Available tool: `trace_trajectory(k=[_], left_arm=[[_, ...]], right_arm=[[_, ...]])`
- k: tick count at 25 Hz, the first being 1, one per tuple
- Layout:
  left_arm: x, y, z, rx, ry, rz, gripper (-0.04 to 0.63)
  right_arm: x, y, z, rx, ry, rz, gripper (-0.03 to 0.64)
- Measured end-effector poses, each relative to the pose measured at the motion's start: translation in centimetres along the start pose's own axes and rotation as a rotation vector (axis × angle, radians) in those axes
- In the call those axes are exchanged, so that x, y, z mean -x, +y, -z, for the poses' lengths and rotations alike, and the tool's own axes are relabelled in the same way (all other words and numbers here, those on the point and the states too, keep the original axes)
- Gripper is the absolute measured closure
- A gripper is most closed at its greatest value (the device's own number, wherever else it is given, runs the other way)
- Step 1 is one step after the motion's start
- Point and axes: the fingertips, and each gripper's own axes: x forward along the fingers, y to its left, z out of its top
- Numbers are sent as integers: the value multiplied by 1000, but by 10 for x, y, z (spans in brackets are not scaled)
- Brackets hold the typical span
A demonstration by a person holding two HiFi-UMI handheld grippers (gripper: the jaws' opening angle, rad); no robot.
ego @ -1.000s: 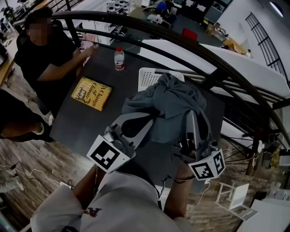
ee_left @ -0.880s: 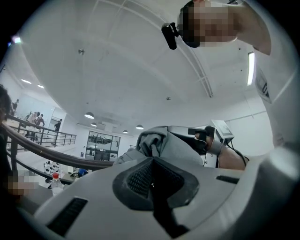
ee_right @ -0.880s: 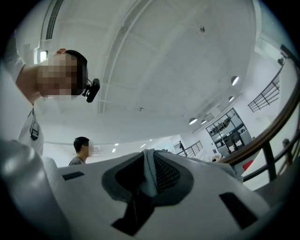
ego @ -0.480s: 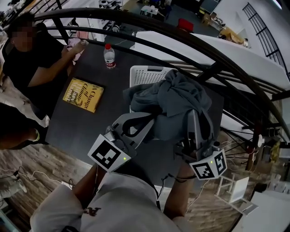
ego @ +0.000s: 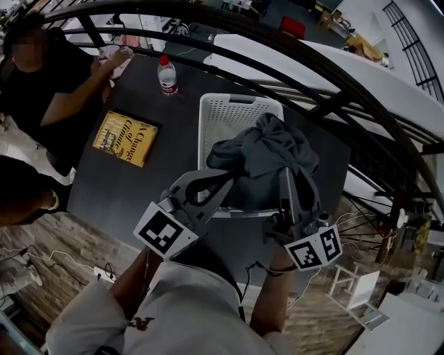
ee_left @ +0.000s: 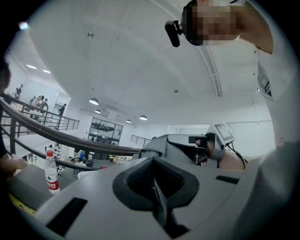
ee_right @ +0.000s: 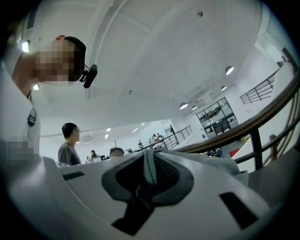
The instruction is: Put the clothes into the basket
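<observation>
I'm working on an upper level of a big open-plan office or lab. A curved dark railing (ego: 291, 52) runs past my counter (ego: 173, 166), with desks (ego: 305, 10) on the floor below. The gripper views show railed balconies (ee_right: 180, 133), ceiling lights (ee_left: 93, 101) and a glass-walled room (ee_left: 105, 129). A person (ego: 48, 76) sits by a book (ego: 125, 139) and a water bottle (ego: 166, 75).

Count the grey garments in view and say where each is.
1: the grey garment, bunched, is gripped by the left gripper and right gripper over the white basket. Its folds may hide another.
</observation>
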Motion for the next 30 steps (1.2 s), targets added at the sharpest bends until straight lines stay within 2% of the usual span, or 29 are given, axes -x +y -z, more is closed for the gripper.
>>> trace_trajectory(k=[10, 19, 30], left_arm=[[-13, 7, 22, 34, 39, -20, 591], [-9, 30, 32, 63, 59, -34, 591], [-9, 39, 43, 93, 70, -38, 591]], right_arm=[[-8, -19, 40, -30, 104, -22, 558], [-38, -11, 87, -35, 238, -64, 558], [-63, -7, 125, -25, 361, -116, 558]])
